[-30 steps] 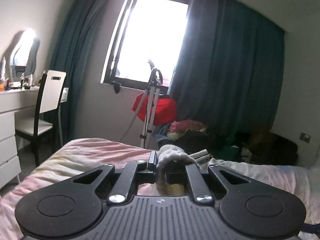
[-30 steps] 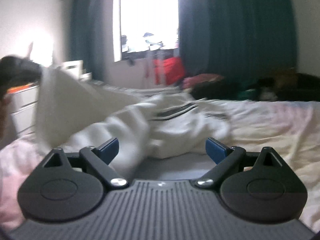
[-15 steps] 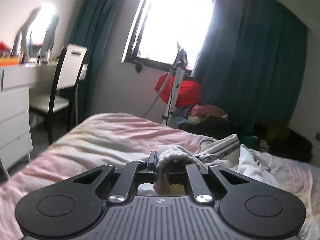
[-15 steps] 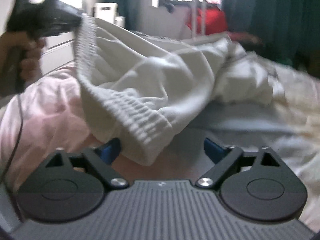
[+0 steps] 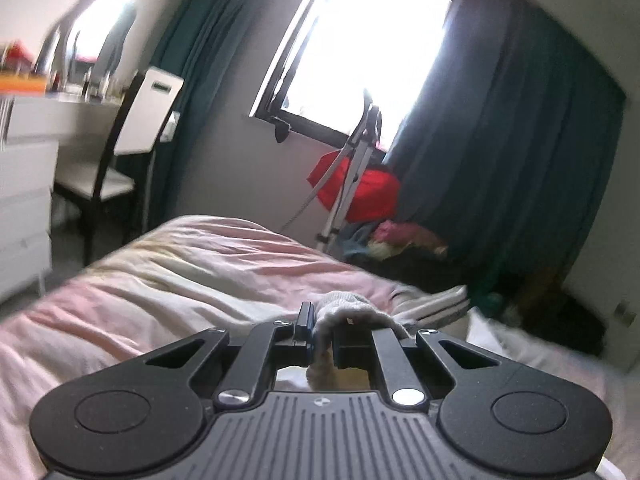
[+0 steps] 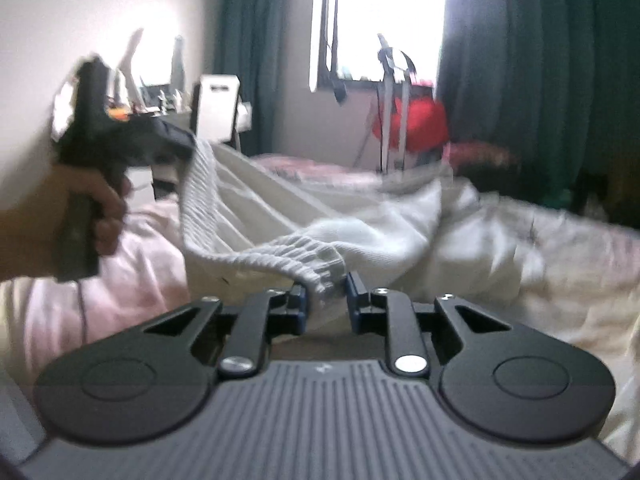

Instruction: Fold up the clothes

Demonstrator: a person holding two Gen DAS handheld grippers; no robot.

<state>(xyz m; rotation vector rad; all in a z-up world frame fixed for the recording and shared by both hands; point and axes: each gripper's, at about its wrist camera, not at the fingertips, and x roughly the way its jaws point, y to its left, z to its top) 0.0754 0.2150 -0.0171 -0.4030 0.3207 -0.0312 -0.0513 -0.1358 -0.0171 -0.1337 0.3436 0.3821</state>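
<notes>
Ribbed white knit fills both sets of jaws: the left gripper [image 5: 322, 330] is clamped on a bunched cuff of the white garment [image 6: 360, 216], and the right gripper [image 6: 326, 300] has its blue-padded fingers [image 6: 352, 290] drawn in on either side of the ribbed hem, pinching it. From the right wrist view, the garment's ribbed edge hangs in a slack curve between the two tools, and the rest of the cloth trails back in soft folds onto the bed [image 5: 180, 276] with its pink and cream cover. A person's hand [image 6: 84, 208] grips the handle of the left tool, held above the bed's left side. Behind the bed stand a white chair [image 5: 136, 136] at a white dresser [image 5: 28, 184], a bright window [image 5: 368, 52] flanked by dark teal curtains [image 5: 512, 152], and a red bag [image 5: 364, 192] behind a metal stand.
</notes>
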